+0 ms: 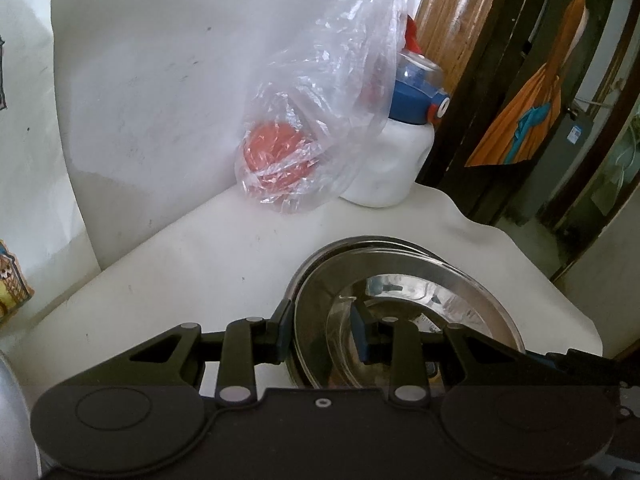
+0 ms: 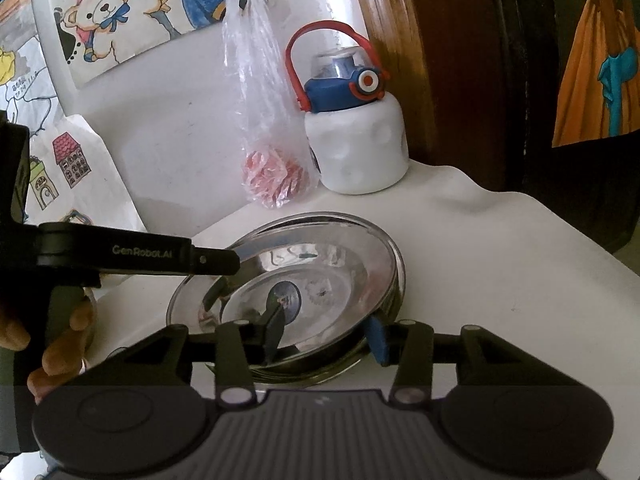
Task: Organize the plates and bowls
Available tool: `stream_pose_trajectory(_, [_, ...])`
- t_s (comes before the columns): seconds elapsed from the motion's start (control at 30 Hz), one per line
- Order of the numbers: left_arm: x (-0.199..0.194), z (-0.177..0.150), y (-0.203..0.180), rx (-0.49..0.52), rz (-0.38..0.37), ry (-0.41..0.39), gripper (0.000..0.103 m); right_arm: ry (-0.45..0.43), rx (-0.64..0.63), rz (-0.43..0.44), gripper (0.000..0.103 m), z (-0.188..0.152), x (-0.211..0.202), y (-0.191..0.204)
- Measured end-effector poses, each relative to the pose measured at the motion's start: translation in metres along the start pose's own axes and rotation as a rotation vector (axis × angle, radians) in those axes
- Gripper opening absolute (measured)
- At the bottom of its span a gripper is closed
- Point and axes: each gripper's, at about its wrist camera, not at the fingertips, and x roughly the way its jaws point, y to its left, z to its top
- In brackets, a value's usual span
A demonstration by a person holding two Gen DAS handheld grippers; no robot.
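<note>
Shiny steel plates [image 2: 320,276] lie stacked, top one tilted, on the white tabletop [image 2: 500,280].

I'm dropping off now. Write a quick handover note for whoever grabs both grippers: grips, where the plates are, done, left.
Left gripper: shut on the top plate at its rim; plate sits tilted.
Right gripper: open, astride the same plate's near rim.
Lower plates: stacked beneath, on the white table.
Done: plates gathered in one stack.
Left: probably settle the top plate flat, release; bowls not clearly in view.

White-covered table [image 2: 500,280] is carrying stacked shiny steel plates [image 2: 320,256], a clear plastic bag [image 2: 264,128], and a white bottle [image 2: 356,148].
</note>
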Motion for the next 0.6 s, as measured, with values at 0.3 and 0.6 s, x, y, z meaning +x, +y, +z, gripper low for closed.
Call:
stream_pose_trajectory(0.3, [-0.008, -0.002, -0.002, -0.009, -0.014, -0.014, 0.032, 0.002, -0.026, -0.034, 0.063, 0.001, -0.005, 0.004])
stream_pose_trajectory(0.6, [-0.034, -0.005, -0.004, -0.01, -0.019, -0.052, 0.043, 0.01, -0.062, -0.064, 0.086, -0.006, 0.001, 0.015])
